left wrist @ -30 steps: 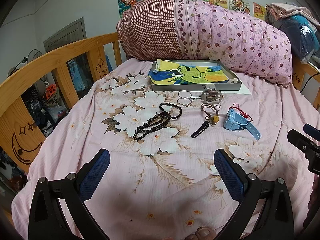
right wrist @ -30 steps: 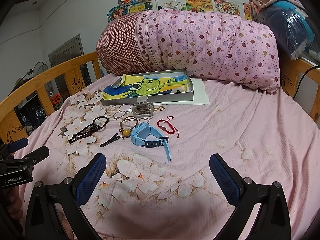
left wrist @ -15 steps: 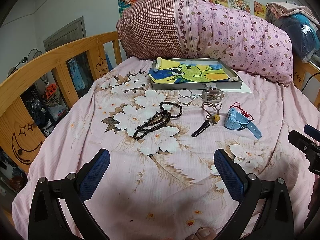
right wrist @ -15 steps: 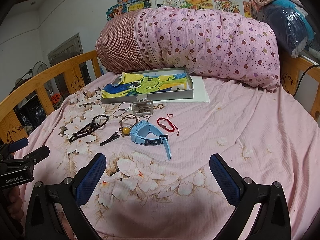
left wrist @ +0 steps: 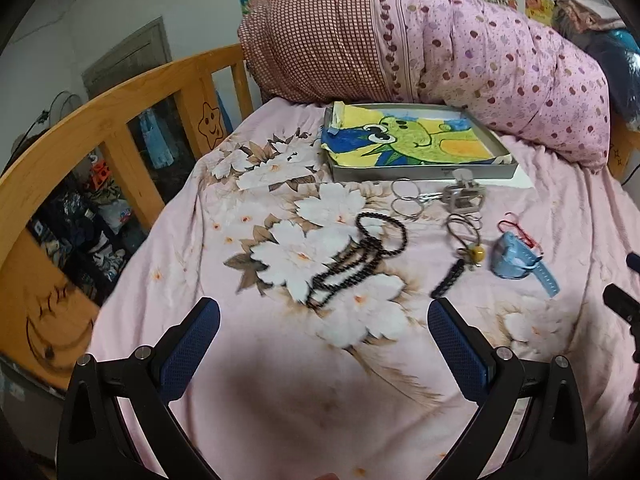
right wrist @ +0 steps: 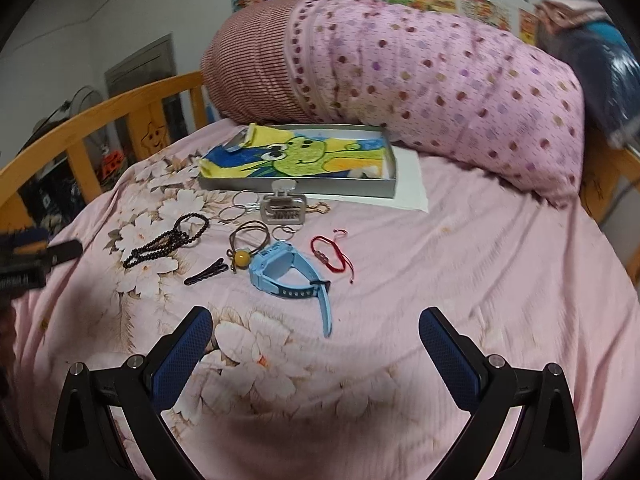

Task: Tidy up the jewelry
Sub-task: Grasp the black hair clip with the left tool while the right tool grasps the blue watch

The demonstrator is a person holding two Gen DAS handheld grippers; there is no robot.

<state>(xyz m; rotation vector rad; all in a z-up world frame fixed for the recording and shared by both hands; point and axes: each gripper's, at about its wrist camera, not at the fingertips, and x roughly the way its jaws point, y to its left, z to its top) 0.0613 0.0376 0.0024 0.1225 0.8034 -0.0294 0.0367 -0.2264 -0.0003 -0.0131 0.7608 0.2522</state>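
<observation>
The jewelry lies spread on the pink floral bed sheet [left wrist: 280, 380], just in front of the shallow grey tray [right wrist: 296, 192]. A black bead necklace [left wrist: 360, 260] sprawls across a white flower print at the left of the group; silver rings [left wrist: 404, 200] and a metal buckle [left wrist: 464, 200] lie right beside the tray's front wall. Below the buckle sits a brown cord with a yellow bead [right wrist: 242, 257], with a black hair clip [right wrist: 206, 273] just beside it. The blue watch [right wrist: 288, 270] lies on its side, strap trailing toward the camera, and a red string bracelet [right wrist: 330, 254] is next to it. The left gripper [left wrist: 324, 340] hangs over the sheet short of the necklace, jaws wide apart and empty. The right gripper [right wrist: 316, 342] is spread wide too, holding nothing, near the watch strap's tip. Behind the tray, a rolled polka-dot quilt [right wrist: 420, 80].
</observation>
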